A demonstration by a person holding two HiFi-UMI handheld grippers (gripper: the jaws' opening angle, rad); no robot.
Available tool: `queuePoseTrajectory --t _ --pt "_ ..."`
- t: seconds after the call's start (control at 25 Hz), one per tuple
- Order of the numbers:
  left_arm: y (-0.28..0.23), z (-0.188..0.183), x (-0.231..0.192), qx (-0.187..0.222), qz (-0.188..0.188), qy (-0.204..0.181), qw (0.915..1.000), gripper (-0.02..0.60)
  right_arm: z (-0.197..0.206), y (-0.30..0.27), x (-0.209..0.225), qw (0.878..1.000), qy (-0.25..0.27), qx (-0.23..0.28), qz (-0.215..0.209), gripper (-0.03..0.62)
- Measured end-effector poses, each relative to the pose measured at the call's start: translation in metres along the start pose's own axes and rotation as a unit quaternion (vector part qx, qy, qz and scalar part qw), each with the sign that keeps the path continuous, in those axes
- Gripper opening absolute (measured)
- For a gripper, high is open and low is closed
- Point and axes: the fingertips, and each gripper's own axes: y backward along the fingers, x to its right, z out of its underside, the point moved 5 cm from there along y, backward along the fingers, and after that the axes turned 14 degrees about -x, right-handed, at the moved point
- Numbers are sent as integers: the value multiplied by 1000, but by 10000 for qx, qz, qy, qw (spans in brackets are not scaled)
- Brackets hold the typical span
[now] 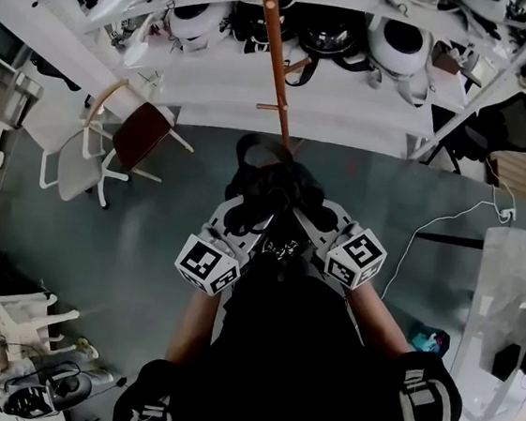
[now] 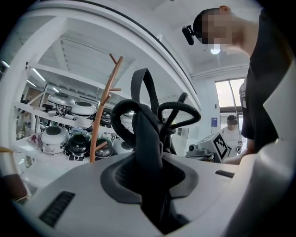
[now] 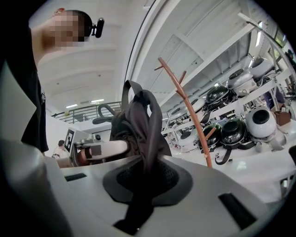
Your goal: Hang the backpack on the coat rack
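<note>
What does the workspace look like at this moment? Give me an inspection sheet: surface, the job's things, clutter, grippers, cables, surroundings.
Surface: grey floor; no table is being worked on.
Job's things: black backpack held up in front of the person, not yet on the wooden coat rack standing just beyond it.
Clutter: brown-seated chair and white chair at left.
Grippers: left gripper and right gripper are each shut on a backpack strap.
Cables: white cable lying on the floor at right.
Surroundings: white shelves of helmet-like gear behind the rack; another person in the distance.
</note>
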Motion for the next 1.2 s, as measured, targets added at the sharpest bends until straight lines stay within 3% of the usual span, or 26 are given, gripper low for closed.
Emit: queuePoseTrajectory --t 0.44,1.2 --pt "-16 -15 -48 42 244 -141 9996 107 -20 -35 24 9998 -120 66 162 52" --pt "-60 -61 -156 45 914 -490 9946 107 -76 -107 83 9956 -214 409 815 52"
